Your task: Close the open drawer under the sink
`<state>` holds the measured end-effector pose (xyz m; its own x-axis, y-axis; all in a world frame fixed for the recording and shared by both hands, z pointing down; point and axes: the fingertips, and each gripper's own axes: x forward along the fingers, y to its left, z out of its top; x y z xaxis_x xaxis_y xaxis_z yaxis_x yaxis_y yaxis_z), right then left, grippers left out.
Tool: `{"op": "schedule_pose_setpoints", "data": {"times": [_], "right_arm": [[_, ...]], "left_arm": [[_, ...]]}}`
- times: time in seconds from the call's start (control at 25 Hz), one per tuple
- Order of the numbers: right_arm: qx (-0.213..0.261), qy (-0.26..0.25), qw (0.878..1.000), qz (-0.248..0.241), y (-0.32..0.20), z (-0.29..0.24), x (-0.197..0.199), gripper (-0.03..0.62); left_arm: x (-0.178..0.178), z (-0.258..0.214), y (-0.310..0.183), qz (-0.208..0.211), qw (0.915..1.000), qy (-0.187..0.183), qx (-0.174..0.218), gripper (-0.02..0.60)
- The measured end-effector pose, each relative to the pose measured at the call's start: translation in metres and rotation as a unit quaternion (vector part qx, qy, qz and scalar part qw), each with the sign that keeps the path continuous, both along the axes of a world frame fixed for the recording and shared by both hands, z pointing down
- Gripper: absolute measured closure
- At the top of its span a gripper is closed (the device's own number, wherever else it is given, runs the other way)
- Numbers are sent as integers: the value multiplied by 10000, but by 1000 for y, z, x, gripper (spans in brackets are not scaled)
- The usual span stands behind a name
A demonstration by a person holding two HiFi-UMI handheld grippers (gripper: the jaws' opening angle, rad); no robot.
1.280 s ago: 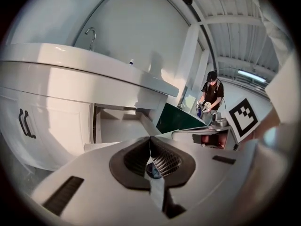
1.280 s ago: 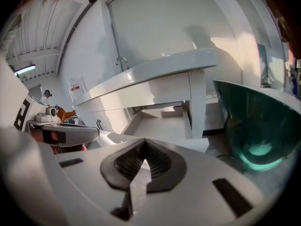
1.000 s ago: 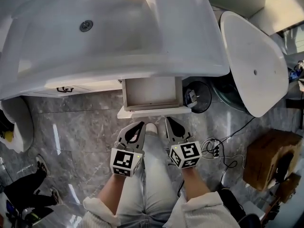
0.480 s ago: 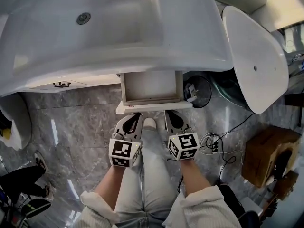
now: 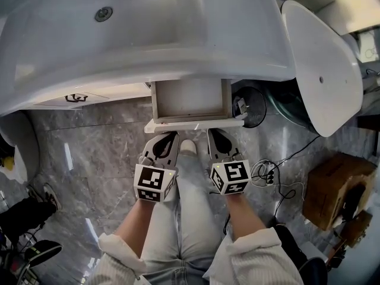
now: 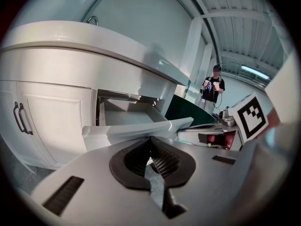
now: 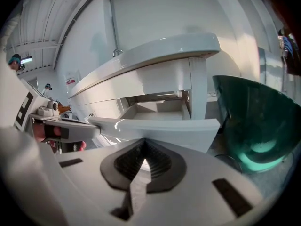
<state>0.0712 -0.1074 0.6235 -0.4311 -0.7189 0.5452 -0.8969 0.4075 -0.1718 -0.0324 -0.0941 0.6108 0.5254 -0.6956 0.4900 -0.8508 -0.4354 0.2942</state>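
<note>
1. The drawer (image 5: 190, 103) under the sink (image 5: 148, 34) is pulled out, with its white front panel toward the person.
2. Left gripper (image 5: 171, 136) — jaws pressed together with nothing between them. The tips sit just beside the left half of the drawer front.
3. Right gripper (image 5: 212, 134) — jaws also together, holding nothing. The tips sit just beside the right half of the front.
4. Whether either gripper touches the panel cannot be told from any view.
5. The grippers are side by side above the grey floor (image 5: 95, 153).
</note>
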Motion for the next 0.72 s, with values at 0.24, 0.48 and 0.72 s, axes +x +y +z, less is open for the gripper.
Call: {"op": "schedule_pose_setpoints", "data": {"times": [0.24, 0.48, 0.72], "right_arm": [[96, -42, 9999, 95, -1, -3, 0, 585], [196, -12, 9997, 135, -12, -9, 0, 585], [298, 93, 9995, 6, -43, -15, -6, 585]], "left_arm": [[2, -1, 0, 179, 9998, -51, 48, 566], [3, -4, -11, 176, 9997, -63, 157, 566], [-8, -9, -45, -63, 9997, -39, 226, 566]]}}
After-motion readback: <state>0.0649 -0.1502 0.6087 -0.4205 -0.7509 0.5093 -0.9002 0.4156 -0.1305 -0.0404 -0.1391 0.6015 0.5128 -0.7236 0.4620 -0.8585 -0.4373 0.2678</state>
